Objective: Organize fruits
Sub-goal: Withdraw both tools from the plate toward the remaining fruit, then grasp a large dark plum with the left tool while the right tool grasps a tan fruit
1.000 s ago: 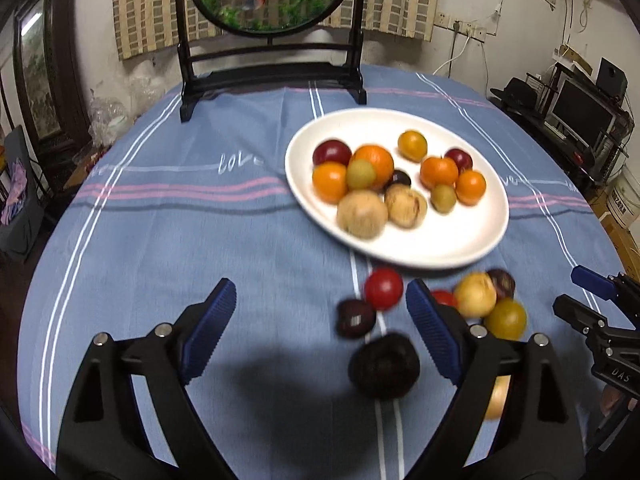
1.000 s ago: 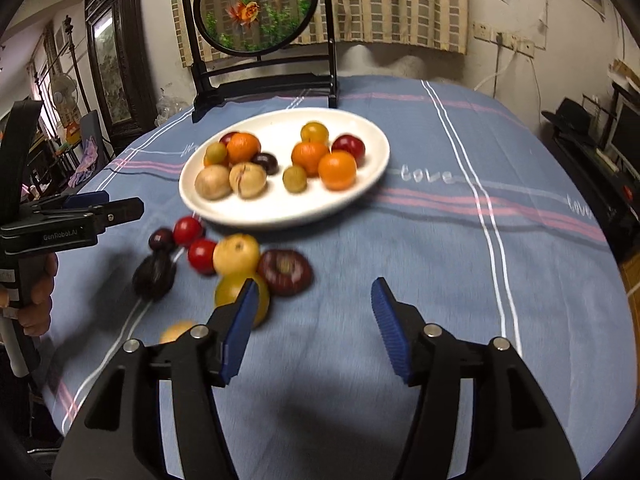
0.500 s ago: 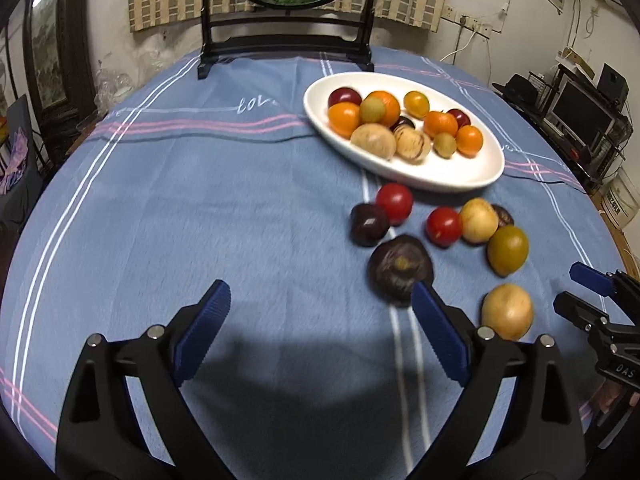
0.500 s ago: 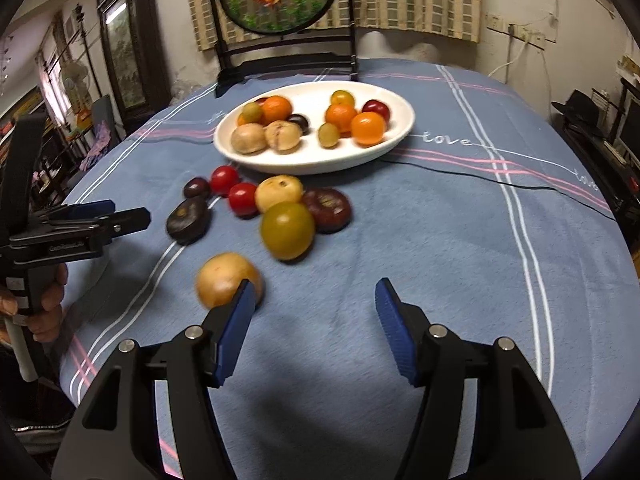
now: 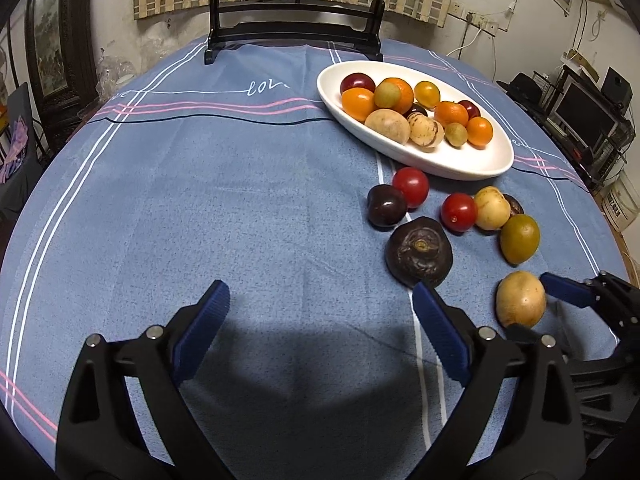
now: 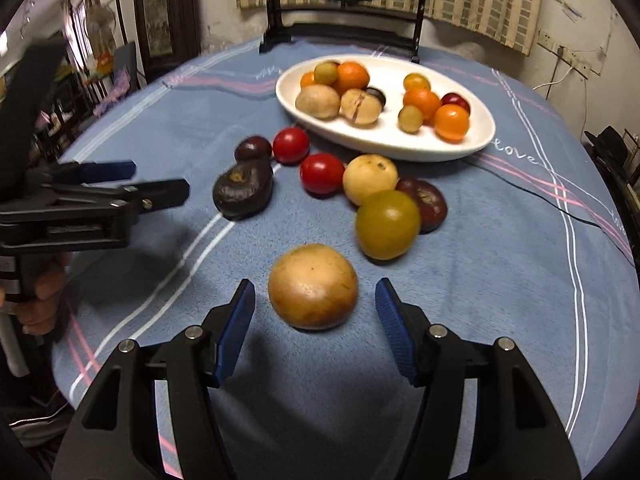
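Seven loose fruits (image 6: 387, 224) (two red) | plate (image 6: 476, 142): eleven | right tool (image 6: 315, 312) open around tan fruit (image 6: 313, 286) | left tool (image 5: 318, 320) open, empty

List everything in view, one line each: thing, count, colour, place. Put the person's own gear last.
plate: 1, white, oval, far right of the table, holding about eleven small fruits (orange, tan, green, dark red)
red tomatoes: 2, red, on the cloth just before the plate
dark plum: 1, near-black, beside a red tomato
large dark fruit: 1, purple-black, ahead of the left gripper's right finger
pale yellow fruit: 1, next to a tomato
dark red fruit: 1, behind the green one
green fruit: 1, olive green
tan fruit: 1, golden brown, between the right gripper's open fingers
tablecloth: 1, blue, striped
round screen stand: 1, black, far edge
left gripper: open, over bare cloth
right gripper: open
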Motion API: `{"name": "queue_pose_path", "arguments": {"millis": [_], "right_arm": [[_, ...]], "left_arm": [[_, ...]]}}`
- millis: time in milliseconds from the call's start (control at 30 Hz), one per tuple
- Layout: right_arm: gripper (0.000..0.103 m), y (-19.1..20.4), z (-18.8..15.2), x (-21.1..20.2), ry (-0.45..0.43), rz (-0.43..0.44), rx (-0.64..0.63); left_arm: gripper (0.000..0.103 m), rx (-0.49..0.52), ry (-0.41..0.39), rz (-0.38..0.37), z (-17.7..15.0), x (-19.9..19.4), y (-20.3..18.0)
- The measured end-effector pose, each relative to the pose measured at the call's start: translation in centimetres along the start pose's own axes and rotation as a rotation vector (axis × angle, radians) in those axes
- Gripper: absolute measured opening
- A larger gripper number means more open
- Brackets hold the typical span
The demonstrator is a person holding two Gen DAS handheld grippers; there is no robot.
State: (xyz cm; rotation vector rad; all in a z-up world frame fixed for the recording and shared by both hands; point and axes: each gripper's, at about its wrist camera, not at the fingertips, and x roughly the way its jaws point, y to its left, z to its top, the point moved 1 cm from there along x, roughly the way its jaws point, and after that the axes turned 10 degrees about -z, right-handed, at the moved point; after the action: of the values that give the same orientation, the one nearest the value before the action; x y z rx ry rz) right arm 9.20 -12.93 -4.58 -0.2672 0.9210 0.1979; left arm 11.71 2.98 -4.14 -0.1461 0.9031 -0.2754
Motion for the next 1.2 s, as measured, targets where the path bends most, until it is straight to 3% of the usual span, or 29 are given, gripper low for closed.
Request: {"name": "queue_pose_path", "arguments": {"millis": [100, 267, 733, 867, 1033, 1100, 1200], "right_arm": [[0.062, 0.4, 0.3, 0.8, 0.015, -0.021, -0.018], [0.046, 0.6, 0.1, 0.8, 0.005, -0.031, -0.035], [0.046, -4.4, -1.9, -1.0, -0.021, 0.000, 0.110], [0.046, -5.4, -2.4, -1.3, -0.027, 0.000, 0.129], [0.046, -5.8, -2.6, -1.5, -0.036, 0.004, 0.138], [0.046, -5.9, -2.6, -1.6, -0.038, 0.007, 0.141], [0.046, -5.9, -2.6, -1.6, -0.039, 0.010, 0.146]], "left_arm": [[0.094, -0.001, 0.003, -0.004, 0.0, 0.1, -0.1], [0.094, 0.011, 0.020, -0.016, 0.2, 0.6, -0.8], [0.094, 0.087, 0.104, -0.103, 1.1, 3.7, -4.6], [0.092, 0.091, 0.114, -0.079, 1.3, 4.5, -4.9], [0.068, 0.109, 0.110, -0.049, 1.4, 4.9, -5.3], [0.048, 0.123, 0.105, -0.025, 1.6, 4.9, -5.4], [0.045, 0.120, 0.110, -0.038, 1.8, 4.8, -5.3]]}}
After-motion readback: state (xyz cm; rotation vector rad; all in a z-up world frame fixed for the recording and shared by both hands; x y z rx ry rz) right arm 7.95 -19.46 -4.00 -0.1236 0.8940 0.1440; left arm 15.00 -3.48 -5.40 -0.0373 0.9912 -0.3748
